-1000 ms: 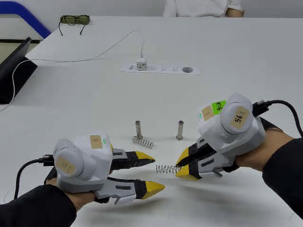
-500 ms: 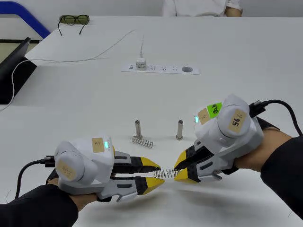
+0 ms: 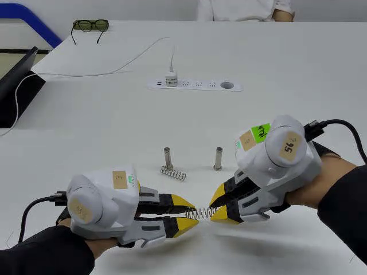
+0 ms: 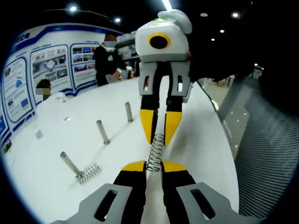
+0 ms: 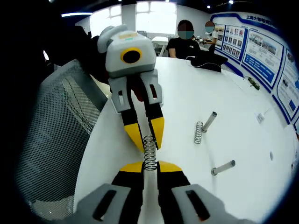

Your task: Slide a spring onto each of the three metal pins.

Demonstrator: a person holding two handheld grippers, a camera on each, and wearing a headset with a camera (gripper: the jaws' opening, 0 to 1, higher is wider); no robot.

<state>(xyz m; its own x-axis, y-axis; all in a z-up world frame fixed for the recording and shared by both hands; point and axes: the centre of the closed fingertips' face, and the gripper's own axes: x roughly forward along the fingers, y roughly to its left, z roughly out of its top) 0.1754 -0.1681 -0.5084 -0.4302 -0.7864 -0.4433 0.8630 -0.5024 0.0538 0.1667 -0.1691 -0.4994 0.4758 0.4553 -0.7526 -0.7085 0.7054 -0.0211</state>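
A small steel spring (image 3: 202, 213) hangs level between the two grippers just above the white table (image 3: 103, 132). My left gripper (image 3: 194, 213) is shut on its left end, and my right gripper (image 3: 213, 211) is shut on its right end. In the left gripper view the spring (image 4: 156, 150) runs from my own yellow tips up to the right gripper (image 4: 160, 125). Beyond it stand three metal pins (image 4: 128, 112) (image 4: 103, 132) (image 4: 70, 163). A second spring (image 4: 88, 172) lies at the base of the nearest one. Two pins (image 3: 167, 157) (image 3: 218, 158) stand behind the grippers, that spring (image 3: 173, 172) beside the left one.
A white power strip (image 3: 198, 83) with a plugged charger (image 3: 171, 77) and cable lies further back. Green glasses (image 3: 90, 24) rest at the far left, a dark device (image 3: 17, 86) at the left edge. A person (image 3: 246, 8) sits across the table. A mesh chair (image 5: 56, 121) stands beside the table edge.
My left gripper, open a second ago, has moved right and shut on the free end of the spring that the right gripper holds. The right gripper has barely shifted.
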